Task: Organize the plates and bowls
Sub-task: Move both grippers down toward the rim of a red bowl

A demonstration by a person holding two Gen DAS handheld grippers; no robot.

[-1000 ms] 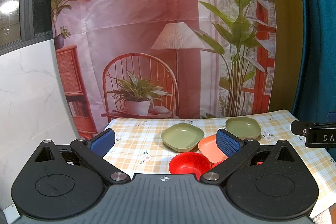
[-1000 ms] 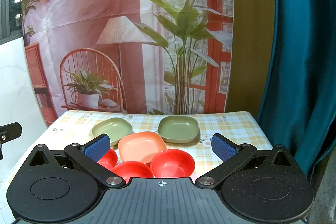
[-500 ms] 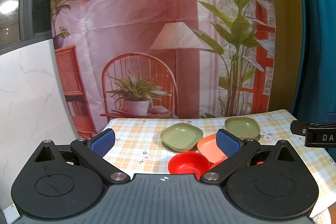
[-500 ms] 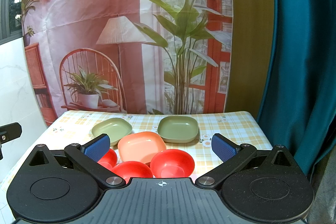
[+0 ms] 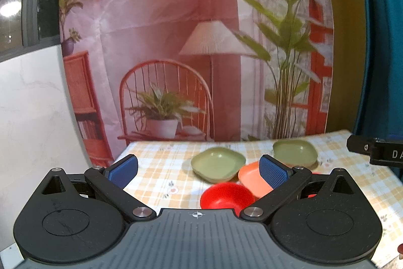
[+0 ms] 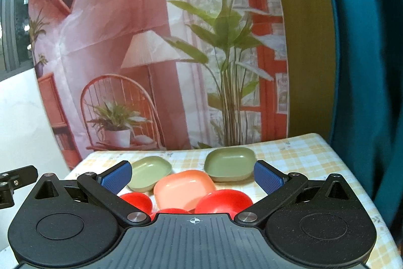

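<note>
On a yellow checked tablecloth (image 5: 156, 168) lie two green square plates (image 5: 217, 163) (image 5: 294, 151), an orange square plate (image 5: 252, 177) and red bowls (image 5: 226, 197). The right wrist view shows the same set: green plates (image 6: 149, 174) (image 6: 230, 163), the orange plate (image 6: 183, 188) in the middle, and three red bowls (image 6: 223, 201) (image 6: 137, 201) partly hidden by the gripper body. My left gripper (image 5: 197, 165) is open, hovering short of the dishes. My right gripper (image 6: 191, 174) is open too, above the orange plate and bowls, holding nothing.
A printed backdrop (image 5: 176, 42) with a chair, lamp and plants hangs behind the table. A teal curtain (image 6: 365, 67) falls at the right. A white marble wall (image 5: 30, 105) stands on the left. The right gripper's side (image 5: 377, 153) shows at the left view's right edge.
The right gripper has tilted and moved forward, so the dishes sit closer and partly under its body. The left gripper shifted slightly toward the dishes. Both stay open.
</note>
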